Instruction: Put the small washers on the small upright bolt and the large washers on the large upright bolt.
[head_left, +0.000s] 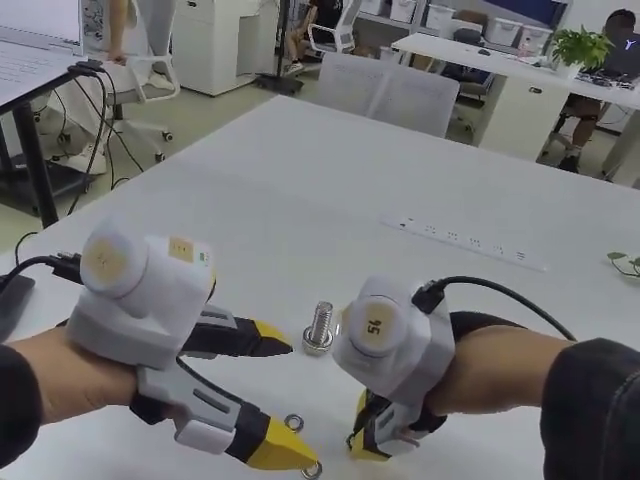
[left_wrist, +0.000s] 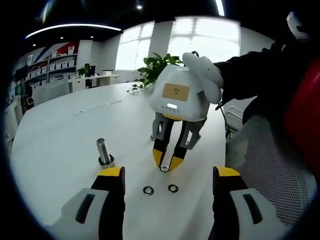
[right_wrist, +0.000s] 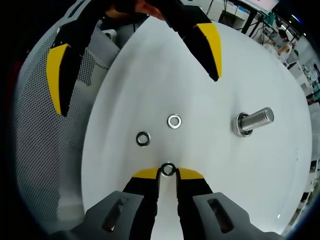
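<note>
Bolt (right_wrist: 255, 121): silver, threaded, standing upright on the white desk (right_wrist: 225, 65), a wider ring circling its base. First washer (right_wrist: 174, 121) and second washer (right_wrist: 143, 139): small silver rings lying flat, near each other, apart from the bolt. Third washer (right_wrist: 168, 169): sitting pinched between the tips of the right tongs (right_wrist: 168, 173).

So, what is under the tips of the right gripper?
A washer is pinched between the tips of the right gripper, low over the white table. Whether it touches the table is hidden by the tips.
</note>
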